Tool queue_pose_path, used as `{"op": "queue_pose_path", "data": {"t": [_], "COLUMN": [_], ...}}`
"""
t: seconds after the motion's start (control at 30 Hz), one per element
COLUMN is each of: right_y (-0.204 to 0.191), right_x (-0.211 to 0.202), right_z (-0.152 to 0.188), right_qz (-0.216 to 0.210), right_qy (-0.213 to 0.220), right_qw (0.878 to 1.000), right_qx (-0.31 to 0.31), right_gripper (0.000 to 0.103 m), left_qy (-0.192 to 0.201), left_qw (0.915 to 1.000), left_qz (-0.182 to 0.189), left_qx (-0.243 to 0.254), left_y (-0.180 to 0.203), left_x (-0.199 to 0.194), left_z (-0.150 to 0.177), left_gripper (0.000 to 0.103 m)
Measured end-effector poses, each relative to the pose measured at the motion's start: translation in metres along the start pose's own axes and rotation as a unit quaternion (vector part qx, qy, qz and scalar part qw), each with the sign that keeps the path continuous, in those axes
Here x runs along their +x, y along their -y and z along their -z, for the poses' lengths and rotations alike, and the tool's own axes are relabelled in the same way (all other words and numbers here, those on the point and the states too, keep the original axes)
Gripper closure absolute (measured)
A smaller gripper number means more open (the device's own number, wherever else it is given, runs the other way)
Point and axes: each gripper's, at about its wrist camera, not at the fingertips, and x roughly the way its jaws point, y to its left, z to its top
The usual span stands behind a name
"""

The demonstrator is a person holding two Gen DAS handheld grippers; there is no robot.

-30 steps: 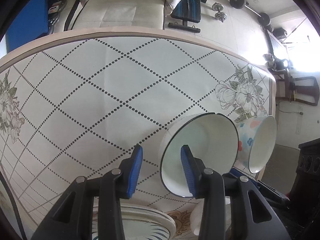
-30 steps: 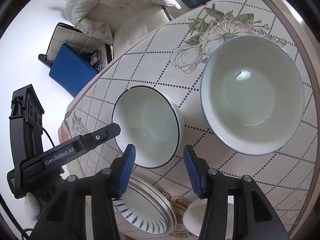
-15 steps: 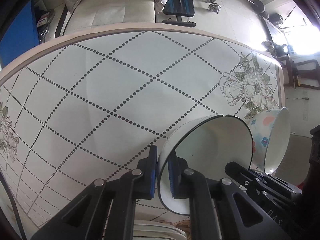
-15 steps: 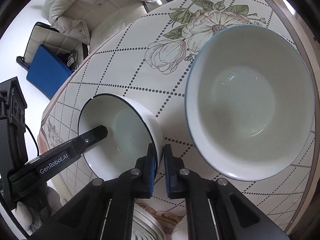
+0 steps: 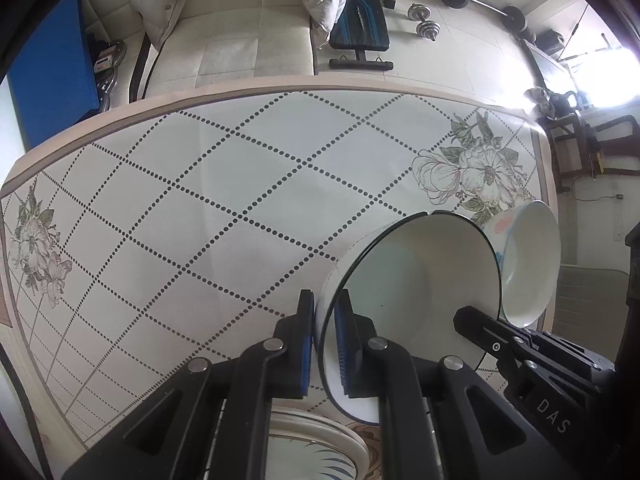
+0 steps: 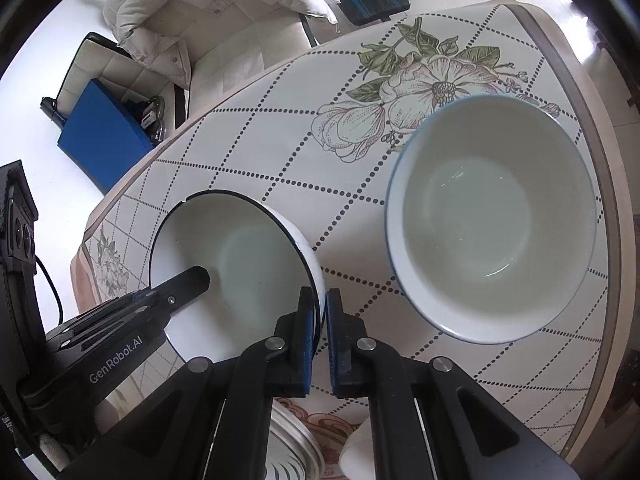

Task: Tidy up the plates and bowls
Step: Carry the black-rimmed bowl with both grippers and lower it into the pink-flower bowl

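Tablecloth [image 5: 248, 184] beneath; both jaws pinch black-rimmed bowl [image 5: 416, 304].

White bowl [image 6: 240, 264] (black rim); pale tablecloth [image 5: 208, 208], dotted diamonds, flowers; blue gripper pads [image 5: 306, 344].

The right claw [image 6: 323, 334] is clamped on the near rim of a white bowl with a thin black edge [image 6: 256, 264], one blue pad inside the wall and one outside, while the left claw [image 6: 188, 284] reaches into the same bowl from the opposite side, its grip hard to judge from this angle. Just to the right, apart from it, a larger white bowl with a blue rim [image 6: 492, 220] sits upright on the table [image 6: 260, 148], partly over a printed flower. At the bottom edge a plate [image 6: 296, 448] and a white object, possibly a cup [image 6: 356, 456], peek out beneath the claw.
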Motion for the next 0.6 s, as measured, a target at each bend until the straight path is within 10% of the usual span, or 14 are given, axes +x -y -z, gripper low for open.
{"op": "queue_pose_path", "data": {"t": [0.6], "right_y": [0.046], "right_x": [-0.099], "right_z": [0.063], "right_qz": [-0.006], "right_qy": [0.049], "right_qw": [0.999], "right_qx": [-0.007], "right_gripper": [0.096], "left_qy": [0.033], "left_qw": [0.9980], "left_qz": [0.015], "left_qx": [0.052], "left_y": [0.079], "left_x": [-0.054], "left_z": [0.063], "left_gripper": [0.095]}}
